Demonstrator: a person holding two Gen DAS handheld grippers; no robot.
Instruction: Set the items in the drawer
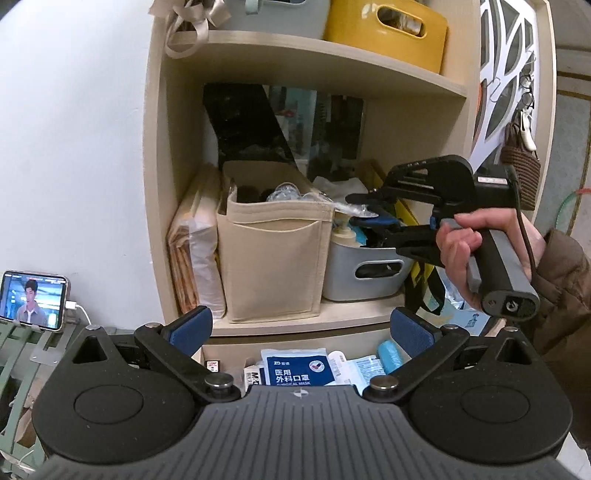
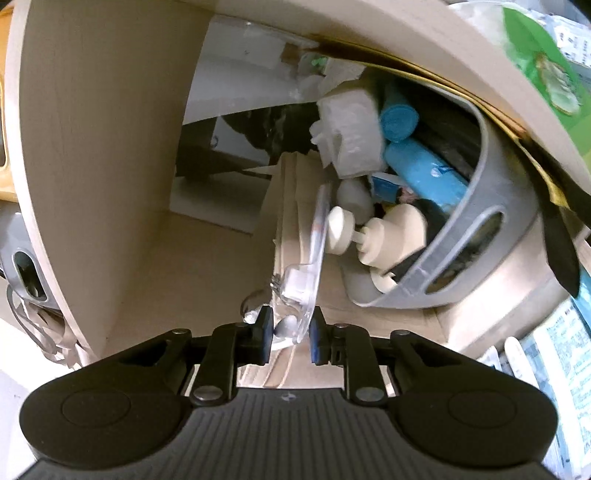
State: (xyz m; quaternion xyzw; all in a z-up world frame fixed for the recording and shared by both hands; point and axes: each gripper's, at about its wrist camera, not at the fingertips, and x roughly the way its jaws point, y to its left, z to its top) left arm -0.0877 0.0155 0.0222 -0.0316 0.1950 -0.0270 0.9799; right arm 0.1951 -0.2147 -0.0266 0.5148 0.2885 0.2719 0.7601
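My right gripper [image 2: 291, 330] is shut on a clear plastic pair of glasses [image 2: 301, 288], whose frame sticks out forward between the blue pads. In the left wrist view a hand holds that right gripper [image 1: 356, 211] level in the shelf opening, just above the grey basket [image 1: 347, 273], with the clear glasses [image 1: 364, 214] at its tips. Below the shelf the drawer [image 1: 258, 341] stands open, with a blue surgical mask pack [image 1: 295, 369] and other packets inside. My left gripper [image 1: 301, 328] hangs open over the drawer with nothing between its pads.
A beige fabric bin [image 1: 273, 258] stands left of the grey basket [image 2: 480, 236], which holds a cream pump bottle [image 2: 388, 232] and blue rolls [image 2: 421, 173]. A yellow basket [image 1: 384, 33] sits on the shelf above. A phone [image 1: 33, 299] stands on a green rack at the far left.
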